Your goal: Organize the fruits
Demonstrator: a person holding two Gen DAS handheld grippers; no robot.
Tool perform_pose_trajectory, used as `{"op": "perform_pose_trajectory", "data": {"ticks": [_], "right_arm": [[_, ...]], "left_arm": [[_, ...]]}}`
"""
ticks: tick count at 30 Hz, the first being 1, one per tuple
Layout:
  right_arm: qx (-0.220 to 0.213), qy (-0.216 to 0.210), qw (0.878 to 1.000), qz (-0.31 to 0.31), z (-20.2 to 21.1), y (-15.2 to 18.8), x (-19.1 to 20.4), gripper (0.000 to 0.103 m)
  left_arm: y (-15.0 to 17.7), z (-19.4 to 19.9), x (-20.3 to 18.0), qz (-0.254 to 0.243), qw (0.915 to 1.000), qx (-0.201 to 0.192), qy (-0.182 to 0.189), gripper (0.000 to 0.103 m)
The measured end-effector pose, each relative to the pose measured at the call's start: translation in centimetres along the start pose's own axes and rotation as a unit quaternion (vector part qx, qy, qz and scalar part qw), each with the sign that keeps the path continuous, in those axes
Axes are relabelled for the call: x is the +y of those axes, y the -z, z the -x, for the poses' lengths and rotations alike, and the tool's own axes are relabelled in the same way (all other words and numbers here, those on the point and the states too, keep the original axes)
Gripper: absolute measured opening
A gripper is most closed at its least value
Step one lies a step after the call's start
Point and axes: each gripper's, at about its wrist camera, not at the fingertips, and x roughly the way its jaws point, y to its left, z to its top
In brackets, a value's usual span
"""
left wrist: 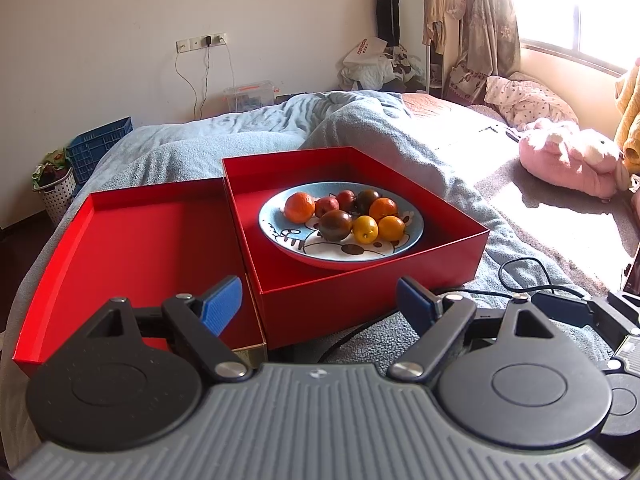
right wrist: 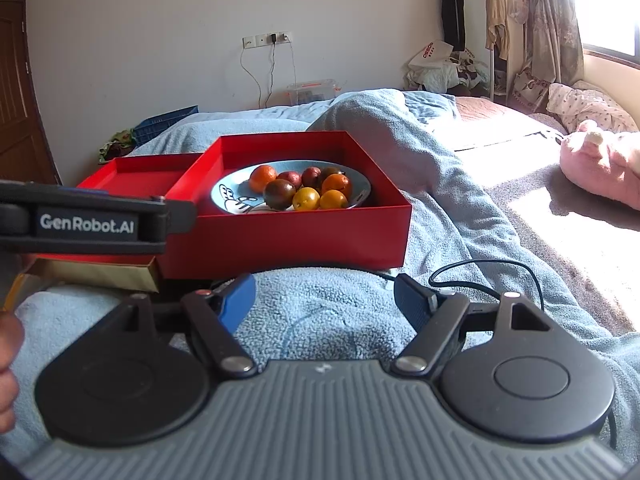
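A blue cartoon-printed plate (left wrist: 384, 250) (right wrist: 230, 194) sits inside an open red box (left wrist: 440, 264) (right wrist: 304, 232) on the bed. On the plate lie several small fruits: oranges (left wrist: 299, 207) (right wrist: 263, 178), yellow citrus (left wrist: 365, 229) (right wrist: 306, 199) and dark red-brown fruits (left wrist: 335, 224) (right wrist: 279, 194). The box's red lid (left wrist: 132, 256) (right wrist: 140, 172) lies upturned to the left. My left gripper (left wrist: 318, 300) stands open in front of the box's near wall, nothing between its blue pads. My right gripper (right wrist: 324, 300) is open over the blanket, short of the box.
A blue-grey blanket (right wrist: 320, 312) covers the bed, with a black cable (right wrist: 480, 266) looping right of the box. A pink plush toy (left wrist: 572, 160) lies far right. A blue crate (left wrist: 100, 148) and dotted basket (left wrist: 56, 196) stand beyond the bed's left edge. A hand (right wrist: 8, 368) shows at left.
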Motion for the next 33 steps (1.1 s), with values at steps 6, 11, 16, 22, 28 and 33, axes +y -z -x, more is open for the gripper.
{"op": "perform_pose_trajectory", "data": {"ticks": [6,11,16,22,28,33], "right_arm": [[0.004,-0.002,1.0,0.002,-0.13,0.03,0.06,0.078],[0.004,-0.003,1.0,0.003,-0.17,0.01,0.08,0.078],[0.007,-0.004,1.0,0.007,-0.27,0.04,0.17,0.078],[0.008,-0.005,1.0,0.007,-0.23,0.09,0.16,0.078],[0.011,-0.008,1.0,0.006,-0.32,0.16,0.07,0.078],[0.013,-0.008,1.0,0.006,-0.4,0.14,0.08,0.078]], "left_arm": [[0.09,-0.24,-0.15,-0.003,1.0,0.001,0.0,0.088],[0.21,-0.32,-0.29,-0.007,1.0,0.0,-0.001,0.088],[0.32,-0.26,-0.37,-0.01,1.0,0.0,-0.001,0.088],[0.36,-0.17,-0.58,-0.014,0.9999,-0.002,-0.001,0.088],[0.35,-0.18,-0.64,-0.015,0.9999,-0.002,-0.001,0.088],[0.38,-0.13,-0.69,-0.017,0.9998,-0.003,-0.002,0.089]]}}
